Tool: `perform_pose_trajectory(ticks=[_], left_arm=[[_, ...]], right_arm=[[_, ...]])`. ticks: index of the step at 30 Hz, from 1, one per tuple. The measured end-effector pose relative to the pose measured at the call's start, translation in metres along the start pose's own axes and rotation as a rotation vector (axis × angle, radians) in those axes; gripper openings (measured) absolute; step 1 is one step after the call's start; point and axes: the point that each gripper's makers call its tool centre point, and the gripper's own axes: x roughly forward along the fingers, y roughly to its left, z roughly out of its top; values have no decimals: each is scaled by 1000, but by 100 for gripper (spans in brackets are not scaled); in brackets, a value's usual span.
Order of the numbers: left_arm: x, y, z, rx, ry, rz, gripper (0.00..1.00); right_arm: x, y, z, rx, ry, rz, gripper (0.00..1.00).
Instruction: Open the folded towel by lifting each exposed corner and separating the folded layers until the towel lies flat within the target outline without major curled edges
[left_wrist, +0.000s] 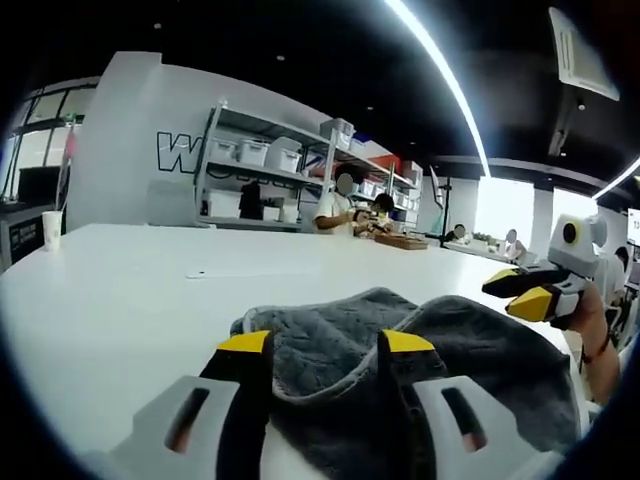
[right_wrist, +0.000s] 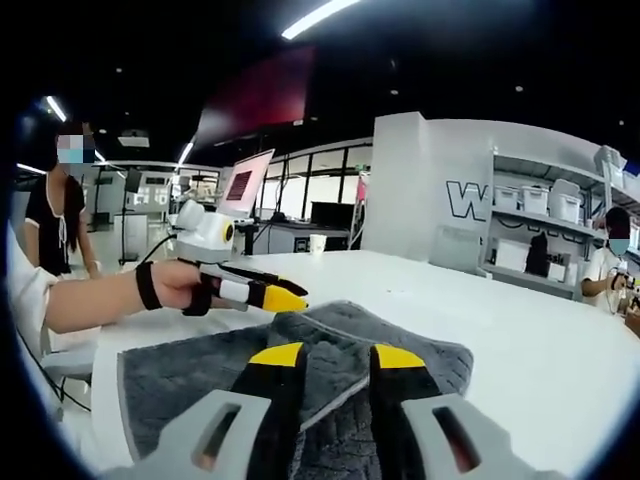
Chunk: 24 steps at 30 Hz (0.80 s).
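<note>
A grey quilted towel (left_wrist: 440, 350) lies folded on the white table (left_wrist: 130, 290), with its upper layer bunched up. My left gripper (left_wrist: 325, 345) stands open low over the towel's near edge, a raised fold lying between its yellow-tipped fingers. My right gripper (left_wrist: 520, 292) comes in from the right, open, hovering just above the towel's far side. In the right gripper view the towel (right_wrist: 170, 380) spreads flat to the left with a folded layer on top. There my right gripper (right_wrist: 338, 355) is open over that folded layer, and my left gripper (right_wrist: 268, 290) hovers by the towel's far edge.
A paper cup (left_wrist: 51, 228) stands at the table's far left. A small flat white item (left_wrist: 205, 273) lies mid-table. Shelves with white boxes (left_wrist: 270, 160) and several people stand beyond the table. A person (right_wrist: 55, 200) stands close on the left.
</note>
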Motion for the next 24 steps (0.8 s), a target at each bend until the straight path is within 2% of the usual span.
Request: perform_pose_trajectory(ticks=[8, 24], left_arm=[[2, 11, -5, -3, 21, 21, 39], [7, 28, -4, -5, 34, 46, 38]], right_arm=[[3, -2, -5, 13, 11, -6, 21], [4, -5, -6, 53, -1, -27, 23]])
